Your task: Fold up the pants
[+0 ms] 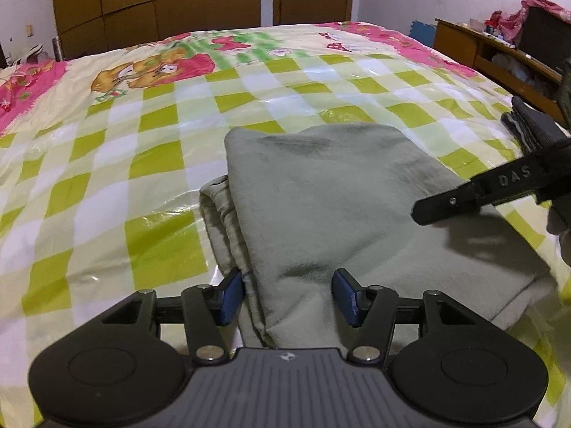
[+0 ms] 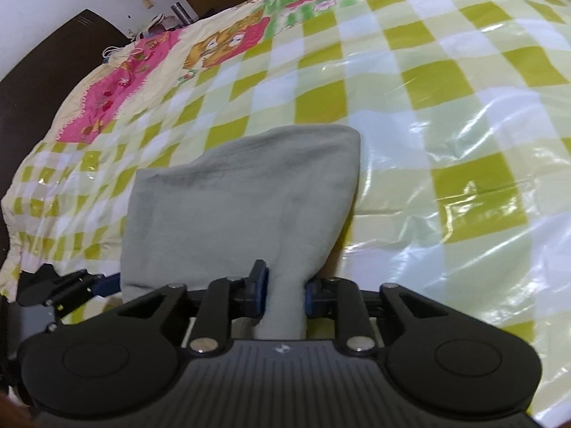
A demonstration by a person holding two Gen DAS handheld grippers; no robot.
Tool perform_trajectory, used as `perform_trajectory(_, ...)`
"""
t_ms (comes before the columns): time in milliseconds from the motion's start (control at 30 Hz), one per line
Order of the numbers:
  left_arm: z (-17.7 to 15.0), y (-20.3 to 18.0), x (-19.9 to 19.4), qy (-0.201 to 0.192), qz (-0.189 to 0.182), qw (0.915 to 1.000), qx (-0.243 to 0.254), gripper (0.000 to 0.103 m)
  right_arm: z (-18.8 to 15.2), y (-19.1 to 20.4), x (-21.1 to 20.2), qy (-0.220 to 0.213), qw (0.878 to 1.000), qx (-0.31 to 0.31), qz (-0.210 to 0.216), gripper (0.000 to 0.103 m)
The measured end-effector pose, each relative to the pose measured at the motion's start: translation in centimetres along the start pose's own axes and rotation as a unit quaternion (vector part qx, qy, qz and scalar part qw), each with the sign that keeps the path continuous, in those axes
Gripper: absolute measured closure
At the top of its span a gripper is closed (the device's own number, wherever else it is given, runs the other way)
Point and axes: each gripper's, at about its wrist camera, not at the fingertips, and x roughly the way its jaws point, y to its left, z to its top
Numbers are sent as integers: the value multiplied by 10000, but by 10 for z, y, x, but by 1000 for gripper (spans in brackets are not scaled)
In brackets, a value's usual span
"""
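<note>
One pair of grey-green pants (image 1: 321,192) lay folded on one bed (image 1: 150,164) with a green-checked cover. Two grippers worked it. The left gripper (image 1: 289,294) stood part open at the pants' 6 o'clock edge, cloth between its blue pads, not pinched. The right gripper (image 2: 285,294) had pinched a bunch of the cloth at 6 o'clock.

Grey-green pants (image 1: 332,207), lower centre of the left wrist frame, are showing as soft matt cloth with faint dark smudges. The checked bed cover (image 1: 142,164) beneath is gleaming under a glossy, crinkled clear plastic film. The left gripper (image 1: 288,294) is presenting matt black plastic, blue pads (image 1: 345,294) and shiny metal pivots. Brown wooden wardrobe doors (image 1: 153,3), upper left, are appearing smooth.
</note>
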Motion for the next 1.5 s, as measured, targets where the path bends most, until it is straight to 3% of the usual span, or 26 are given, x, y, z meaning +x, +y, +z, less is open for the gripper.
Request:
perform_trajectory(367, 0, -6, -11, -10, 269, 9996, 63, 35, -19, 16, -46, -509, 9950, -597, -617, 74)
perform_trajectory(1067, -13, -17, -27, 83, 543, 9983, 174, 35, -62, 44, -56, -440, 9899, -1030, -871, 74)
perform_trajectory(1500, -26, -25, -41, 23, 680, 9974, 257, 35, -75, 41, -63, -374, 9912, -839, -952, 74)
